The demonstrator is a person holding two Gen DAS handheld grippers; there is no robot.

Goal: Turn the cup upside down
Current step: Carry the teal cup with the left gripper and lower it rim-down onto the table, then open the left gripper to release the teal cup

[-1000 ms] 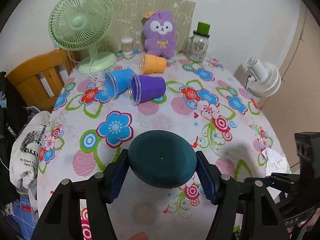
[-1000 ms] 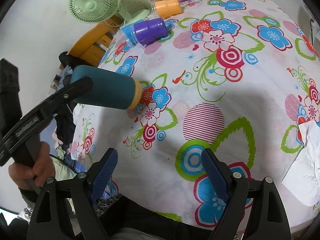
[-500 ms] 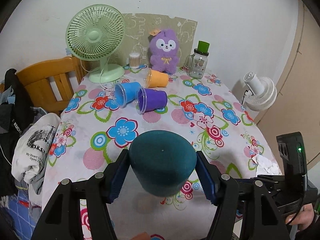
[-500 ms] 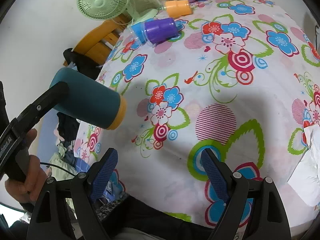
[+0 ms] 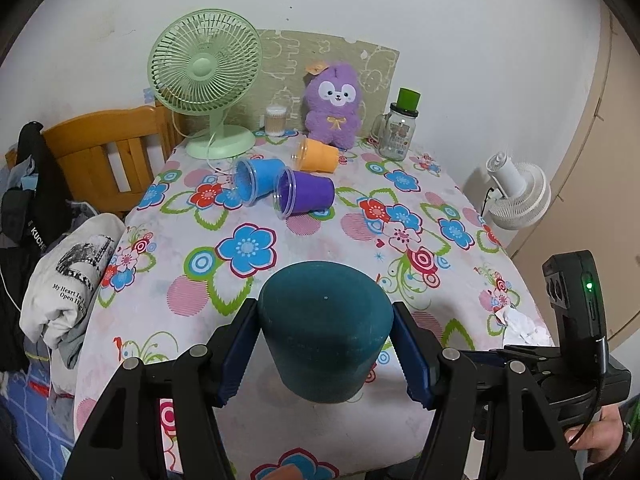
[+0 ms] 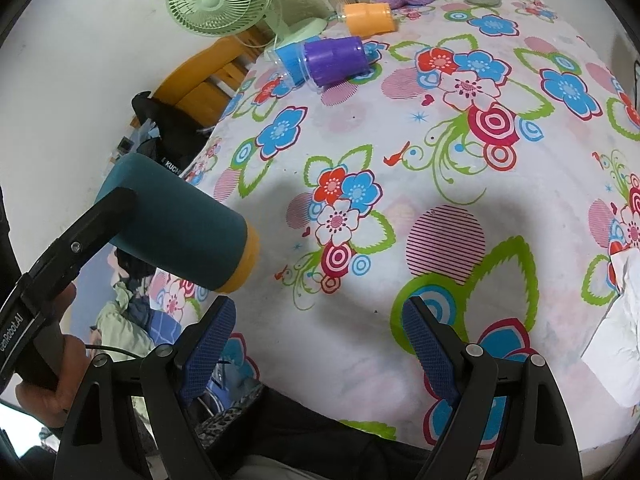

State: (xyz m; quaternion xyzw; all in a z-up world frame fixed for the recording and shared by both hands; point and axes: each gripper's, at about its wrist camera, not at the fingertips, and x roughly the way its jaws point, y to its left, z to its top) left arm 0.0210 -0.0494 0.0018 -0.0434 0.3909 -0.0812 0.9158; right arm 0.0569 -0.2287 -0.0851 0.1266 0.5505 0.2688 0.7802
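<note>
My left gripper (image 5: 324,354) is shut on a dark teal cup (image 5: 324,328) with an orange rim, held above the near edge of the flowered table (image 5: 400,256). In the left wrist view its closed base faces up and away. In the right wrist view the teal cup (image 6: 176,224) is tilted, its orange rim pointing down toward the table. My right gripper (image 6: 316,344) is open and empty, low at the table's near edge. It shows in the left wrist view (image 5: 560,356) at the right.
A blue cup (image 5: 256,178), a purple cup (image 5: 306,196) and an orange cup (image 5: 318,155) lie on their sides at the far end. Behind them stand a green fan (image 5: 206,80), a purple plush (image 5: 334,106) and a glass jar (image 5: 398,130). A crumpled tissue (image 5: 522,324) lies at the right edge.
My left gripper has lifted and tilted the teal cup, so its base turns upward and its rim points more downward. The right gripper has barely moved.
</note>
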